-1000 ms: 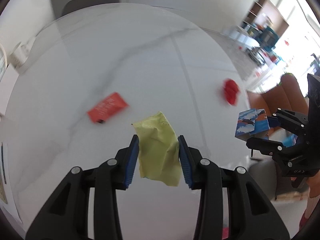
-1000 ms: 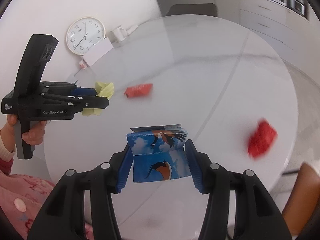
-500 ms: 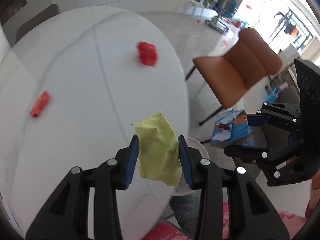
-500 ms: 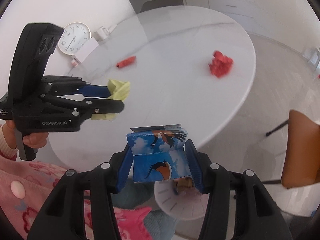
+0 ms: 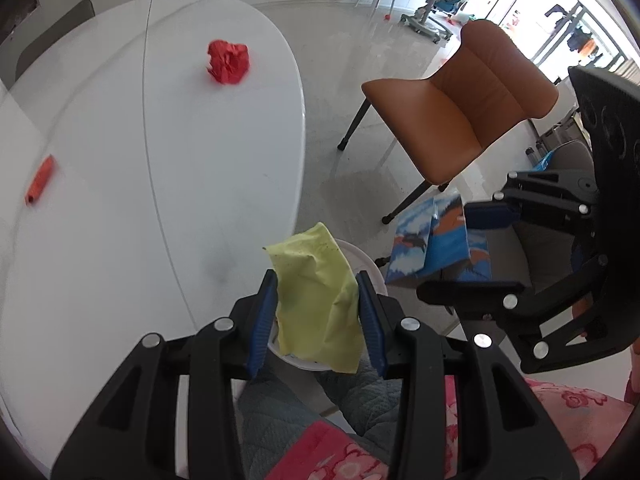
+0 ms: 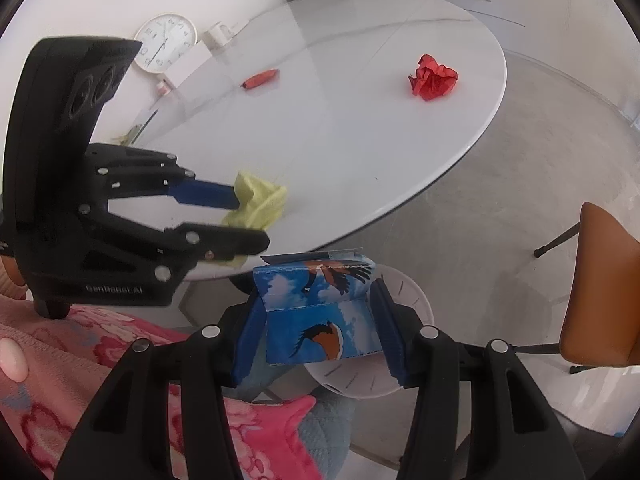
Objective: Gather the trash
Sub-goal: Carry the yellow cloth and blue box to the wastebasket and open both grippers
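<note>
The left gripper point(image 5: 318, 312) was clamped on a crumpled yellow paper point(image 5: 316, 296), its blue pads pressed against both sides, above a white bin point(image 5: 370, 272). Just to its right, the right gripper point(image 6: 320, 320) squeezed a blue carton printed with birds point(image 6: 320, 316) — its own view alone showed the bin's slotted white rim point(image 6: 412, 300) directly beneath. Farther off on the white table point(image 6: 340, 132) lay a crumpled red paper point(image 6: 434, 82) and a red wrapper point(image 6: 262, 79). Only the right view caught a clock point(image 6: 166, 42) — only the left, the whole brown chair point(image 5: 460, 100).
</note>
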### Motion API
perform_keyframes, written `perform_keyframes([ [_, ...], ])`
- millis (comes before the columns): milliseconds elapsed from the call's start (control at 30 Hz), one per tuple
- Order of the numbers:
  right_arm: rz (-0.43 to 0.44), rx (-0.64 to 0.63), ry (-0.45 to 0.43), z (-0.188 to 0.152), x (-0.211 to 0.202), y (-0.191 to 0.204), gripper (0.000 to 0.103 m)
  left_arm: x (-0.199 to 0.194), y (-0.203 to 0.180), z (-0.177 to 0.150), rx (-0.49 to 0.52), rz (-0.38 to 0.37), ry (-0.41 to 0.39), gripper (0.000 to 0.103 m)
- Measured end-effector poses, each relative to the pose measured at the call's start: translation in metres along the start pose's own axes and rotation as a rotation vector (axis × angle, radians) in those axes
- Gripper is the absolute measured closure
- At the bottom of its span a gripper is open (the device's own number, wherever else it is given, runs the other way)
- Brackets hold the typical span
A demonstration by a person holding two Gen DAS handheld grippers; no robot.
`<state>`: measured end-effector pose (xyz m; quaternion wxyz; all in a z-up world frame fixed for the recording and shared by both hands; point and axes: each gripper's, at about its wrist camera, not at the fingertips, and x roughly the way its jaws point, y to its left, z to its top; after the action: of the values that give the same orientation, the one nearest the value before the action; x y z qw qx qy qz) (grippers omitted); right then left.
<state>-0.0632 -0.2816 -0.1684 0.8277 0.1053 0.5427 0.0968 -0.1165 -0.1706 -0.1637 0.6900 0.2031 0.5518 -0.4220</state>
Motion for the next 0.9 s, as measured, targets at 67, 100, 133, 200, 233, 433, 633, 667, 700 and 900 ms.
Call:
perform_keyframes([
  [67,0.000,-0.006,0.002,-0.004,-0.002,-0.004,0.051,0.007,-0.004,-0.003,-0.010,0.002,0.007,0.064],
  [100,-0.001,-0.008,0.003,-0.006,-0.002,-0.007,0.051,0.010,-0.005,-0.003,-0.012,0.002,0.009,0.064],
  [133,-0.002,-0.008,0.003,-0.008,-0.003,-0.009,0.051,0.012,-0.007,-0.003,-0.014,0.001,0.011,0.064],
  [200,-0.004,-0.007,0.004,-0.013,-0.004,-0.013,0.051,0.017,-0.011,-0.004,-0.013,0.008,0.015,0.064],
  [233,-0.005,-0.006,0.005,-0.015,-0.004,-0.015,0.051,0.019,-0.013,-0.004,-0.011,0.010,0.016,0.064],
  [433,-0.011,0.013,0.014,-0.028,-0.006,-0.028,0.051,0.044,-0.022,-0.008,-0.015,-0.026,0.071,0.055],
  [633,-0.018,0.036,0.020,-0.037,-0.007,-0.038,0.051,0.047,-0.038,-0.011,0.024,-0.024,0.063,0.027],
  [667,-0.018,0.039,0.020,-0.038,-0.006,-0.039,0.051,0.046,-0.040,-0.012,0.032,-0.018,0.058,0.024],
  [700,-0.016,0.041,0.021,-0.038,-0.006,-0.041,0.051,0.045,-0.042,-0.012,0.038,-0.012,0.056,0.021],
  [900,-0.015,0.040,0.017,-0.038,-0.006,-0.042,0.051,0.038,-0.036,-0.013,0.031,0.021,0.061,0.018],
])
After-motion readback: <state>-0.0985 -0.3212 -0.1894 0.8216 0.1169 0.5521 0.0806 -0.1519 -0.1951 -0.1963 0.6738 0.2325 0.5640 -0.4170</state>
